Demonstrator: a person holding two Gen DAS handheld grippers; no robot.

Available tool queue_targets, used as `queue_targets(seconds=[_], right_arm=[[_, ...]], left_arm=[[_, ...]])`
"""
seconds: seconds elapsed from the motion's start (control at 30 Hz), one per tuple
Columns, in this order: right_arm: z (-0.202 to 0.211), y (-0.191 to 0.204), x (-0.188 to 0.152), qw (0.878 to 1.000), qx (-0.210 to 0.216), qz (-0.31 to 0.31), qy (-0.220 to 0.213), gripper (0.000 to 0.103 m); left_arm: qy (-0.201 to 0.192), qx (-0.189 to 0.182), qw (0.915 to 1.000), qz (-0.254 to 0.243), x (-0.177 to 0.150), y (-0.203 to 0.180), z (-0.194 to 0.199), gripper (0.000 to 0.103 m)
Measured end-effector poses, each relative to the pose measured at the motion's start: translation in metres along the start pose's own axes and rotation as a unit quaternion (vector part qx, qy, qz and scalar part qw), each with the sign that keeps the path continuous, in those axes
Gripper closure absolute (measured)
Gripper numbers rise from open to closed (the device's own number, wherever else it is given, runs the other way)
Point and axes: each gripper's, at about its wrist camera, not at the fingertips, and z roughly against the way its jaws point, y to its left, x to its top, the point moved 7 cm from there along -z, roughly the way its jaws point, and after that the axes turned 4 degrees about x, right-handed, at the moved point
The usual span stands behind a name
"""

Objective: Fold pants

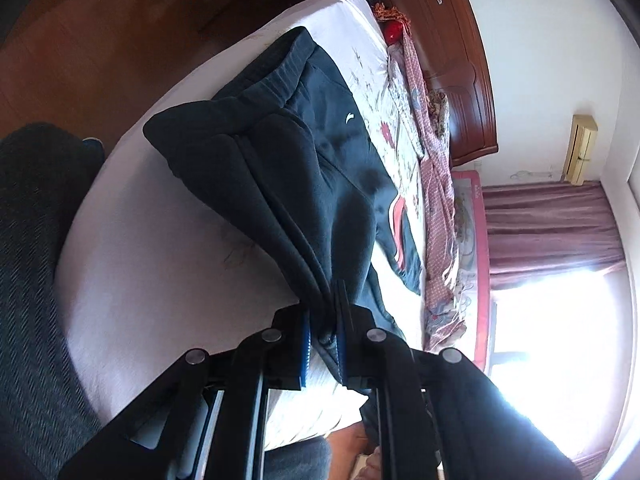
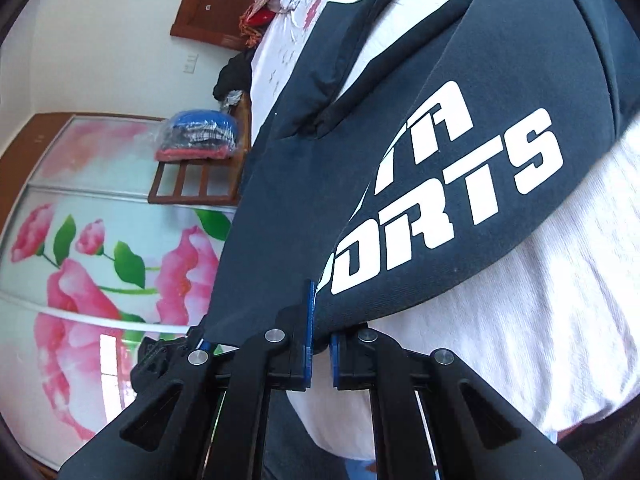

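Both grippers clamped pants [image 1: 304, 168]: left gripper [image 1: 322, 320] on bunched leg, right gripper [image 2: 320, 344] on hem edge. Pants half lifted off bed [image 1: 132, 272]. Risk: thin right pinch slipping, fold going crooked.

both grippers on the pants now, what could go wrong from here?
1. The left gripper pinches a thick bunched wad of the pants; layers could slip out unevenly when lifted.
2. The right gripper grips only the leg's edge near the white lettering; that shallow bite may pull free.
3. The folded waist end lies near the bed edge and could drag off.
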Motion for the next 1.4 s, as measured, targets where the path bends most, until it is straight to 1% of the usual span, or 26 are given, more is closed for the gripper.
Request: queue_targets(seconds=[0.13,0.2,0.23,0.27,0.3,0.33,0.37,0.4,0.43,0.47,0.5,0.53,0.57,0.67,0.73,0.77,0.8,0.87,0.97,1.03,1.13,1.17,1.2,1.27,1.33,1.4], right_arm=[[0.003,-0.032,-0.028,1.0,-0.016,-0.004,0.015,0.098],[-0.002,-0.044,-0.033,0.999,-0.031,0.014,0.025,0.094],[-0.004,-0.053,-0.037,0.998,-0.059,0.009,0.035,0.071],[0.001,-0.054,-0.039,0.999,-0.042,-0.001,0.032,0.064],[0.008,-0.053,-0.041,0.999,-0.025,-0.005,0.026,0.061],[0.021,-0.052,-0.039,1.0,-0.025,0.002,0.009,0.061],[0.038,-0.054,-0.035,0.999,-0.034,0.011,-0.015,0.061],[0.057,-0.059,-0.03,0.998,-0.039,0.015,-0.04,0.061],[0.081,-0.068,-0.021,0.996,-0.045,0.006,-0.072,0.061],[0.106,-0.08,-0.009,0.992,-0.055,-0.017,-0.108,0.061],[0.133,-0.096,0.002,0.986,-0.069,-0.048,-0.146,0.061],[0.161,-0.113,0.014,0.976,-0.085,-0.08,-0.185,0.061],[0.186,-0.13,0.026,0.964,-0.104,-0.106,-0.222,0.061],[0.253,-0.171,0.059,0.929,-0.14,-0.153,-0.307,0.061],[0.279,-0.188,0.078,0.912,-0.163,-0.168,-0.338,0.061],[0.287,-0.194,0.087,0.906,-0.17,-0.172,-0.348,0.061],[0.293,-0.198,0.096,0.9,-0.179,-0.172,-0.357,0.061],[0.3,-0.206,0.11,0.892,-0.206,-0.174,-0.363,0.061],[0.302,-0.216,0.124,0.884,-0.237,-0.184,-0.359,0.061],[0.298,-0.224,0.132,0.884,-0.254,-0.18,-0.348,0.061],[0.291,-0.218,0.145,0.876,-0.305,-0.147,-0.343,0.061],[0.287,-0.216,0.149,0.875,-0.328,-0.131,-0.331,0.074],[0.285,-0.214,0.152,0.872,-0.358,-0.11,-0.314,0.095],[0.282,-0.19,0.158,0.862,-0.401,-0.043,-0.306,0.097],[0.281,-0.154,0.161,0.846,-0.435,0.041,-0.306,0.097],[0.29,-0.124,0.162,0.833,-0.445,0.09,-0.317,0.097]], left_arm=[[0.016,0.05,0.998,-0.033,-0.028,0.017,0.015,0.091],[0.015,0.118,0.9922,-0.039,-0.029,0.039,0.012,0.09],[0.024,0.134,0.9906,-0.016,-0.028,0.049,0.009,0.088],[0.038,0.15,0.9879,0.009,-0.028,0.06,0.007,0.081],[0.041,0.163,0.9856,0.018,-0.028,0.065,0.008,0.077],[0.038,0.16,0.9864,0.008,-0.028,0.06,0.01,0.074],[0.033,0.156,0.9871,-0.014,-0.027,0.052,0.012,0.06],[0.028,0.155,0.9865,-0.044,-0.029,0.041,0.013,0.032],[0.023,0.152,0.9854,-0.074,-0.029,0.027,0.012,0.019],[0.019,0.132,0.9847,-0.112,-0.034,0.008,0.011,0.011],[0.022,0.115,0.9825,-0.145,-0.037,-0.006,0.008,0.007],[0.037,0.102,0.9772,-0.183,-0.048,-0.022,0.002,0.004],[0.059,0.095,0.9678,-0.226,-0.062,-0.038,-0.006,0.002],[0.126,0.083,0.9318,-0.33,-0.107,-0.065,-0.025,0.002],[0.165,0.109,0.9047,-0.377,-0.128,-0.073,-0.038,0.002],[0.181,0.113,0.8955,-0.391,-0.137,-0.075,-0.042,0.002],[0.193,0.114,0.891,-0.395,-0.144,-0.077,-0.045,0.002],[0.201,0.123,0.8903,-0.39,-0.149,-0.076,-0.049,0.002],[0.201,0.139,0.9015,-0.358,-0.141,-0.064,-0.048,0.002],[0.2,0.148,0.9085,-0.336,-0.134,-0.055,-0.048,0.002],[0.206,0.152,0.9126,-0.319,-0.127,-0.041,-0.051,0.002],[0.208,0.153,0.9115,-0.32,-0.128,-0.039,-0.053,0.002],[0.212,0.154,0.9099,-0.322,-0.131,-0.039,-0.059,0.002],[0.219,0.155,0.9069,-0.325,-0.135,-0.038,-0.061,0.002],[0.222,0.157,0.9068,-0.322,-0.136,-0.038,-0.061,0.002],[0.222,0.16,0.9087,-0.315,-0.135,-0.036,-0.06,0.002]])
